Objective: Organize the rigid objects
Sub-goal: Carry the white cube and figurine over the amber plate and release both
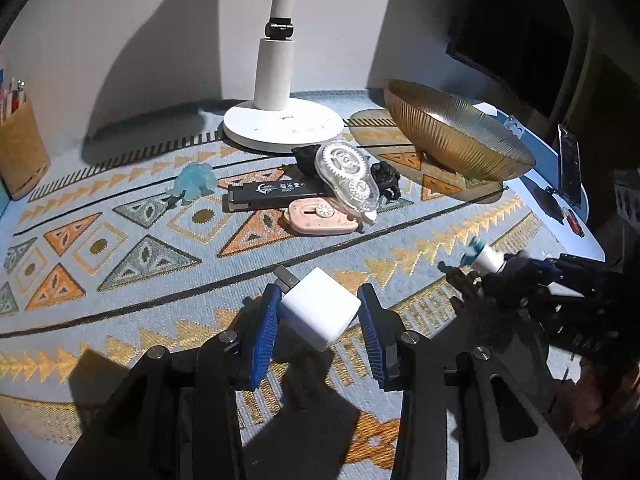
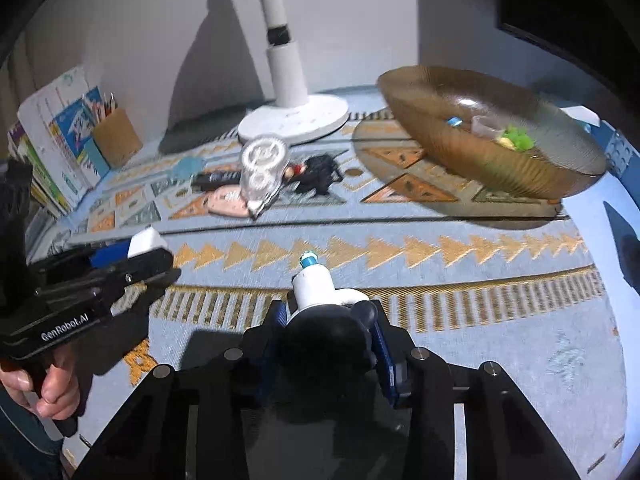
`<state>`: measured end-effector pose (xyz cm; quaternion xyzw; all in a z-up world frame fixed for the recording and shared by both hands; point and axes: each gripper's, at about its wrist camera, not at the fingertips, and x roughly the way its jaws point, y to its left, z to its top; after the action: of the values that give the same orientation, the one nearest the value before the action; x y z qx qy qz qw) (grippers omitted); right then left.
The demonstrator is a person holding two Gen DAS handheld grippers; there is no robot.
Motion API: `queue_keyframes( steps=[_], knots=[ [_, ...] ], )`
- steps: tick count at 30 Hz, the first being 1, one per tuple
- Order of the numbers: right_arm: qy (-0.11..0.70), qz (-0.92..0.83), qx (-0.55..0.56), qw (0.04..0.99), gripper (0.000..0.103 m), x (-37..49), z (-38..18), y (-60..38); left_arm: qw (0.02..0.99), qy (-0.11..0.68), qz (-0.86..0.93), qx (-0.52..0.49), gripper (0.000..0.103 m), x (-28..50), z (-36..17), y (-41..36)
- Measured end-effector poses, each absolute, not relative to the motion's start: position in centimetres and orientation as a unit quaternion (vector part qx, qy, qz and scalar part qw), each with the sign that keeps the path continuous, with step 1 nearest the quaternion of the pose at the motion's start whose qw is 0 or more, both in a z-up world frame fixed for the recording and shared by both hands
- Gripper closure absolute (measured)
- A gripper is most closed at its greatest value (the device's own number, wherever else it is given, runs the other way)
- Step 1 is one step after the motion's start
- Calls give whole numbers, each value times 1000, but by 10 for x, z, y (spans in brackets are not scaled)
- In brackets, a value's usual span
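Note:
My left gripper (image 1: 319, 300) is shut on a white charger cube (image 1: 320, 314), its blue pads pressing both sides and the plug prongs pointing away. It hangs low over the patterned mat. In the right wrist view the left gripper (image 2: 156, 246) shows at the left with the charger cube (image 2: 146, 242) at its tip. My right gripper (image 2: 328, 310) is shut on a small black-and-white toy (image 2: 316, 288) with a teal tip pointing forward. From the left wrist view the right gripper (image 1: 484, 268) is blurred at the right edge. A gold ribbed bowl (image 1: 460, 140) (image 2: 460, 160) stands at the back right.
A pile lies mid-mat: clear tape dispenser (image 1: 348, 176), black stick (image 1: 272, 194), pink cutter (image 1: 320, 218), pale blue figure (image 1: 196, 182), black figures (image 1: 386, 180). A white lamp base (image 1: 284, 126) stands behind. Pen holder (image 1: 20, 152) and books (image 2: 60, 140) are left. The bowl holds small items.

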<state>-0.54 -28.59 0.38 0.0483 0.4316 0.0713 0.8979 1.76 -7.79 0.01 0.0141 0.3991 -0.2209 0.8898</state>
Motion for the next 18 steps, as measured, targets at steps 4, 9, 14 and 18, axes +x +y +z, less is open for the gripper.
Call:
queue_keyframes(
  steps=[4,9,14,18],
  knots=[
    [403,60,74,910,63,-13,28,-312,896,376,-236,14,67,12,26,-87],
    [354,28,83,931,63,-19,70,-350,903,336,-268,27,67,16,73,-115],
    [305,-2,97,948,63,-14,112,-395,902,312,-297,30,67,41,112,-151],
    [271,-38,110,956,63,1,139,-433,903,298,-308,25,67,71,134,-184]
  ],
)
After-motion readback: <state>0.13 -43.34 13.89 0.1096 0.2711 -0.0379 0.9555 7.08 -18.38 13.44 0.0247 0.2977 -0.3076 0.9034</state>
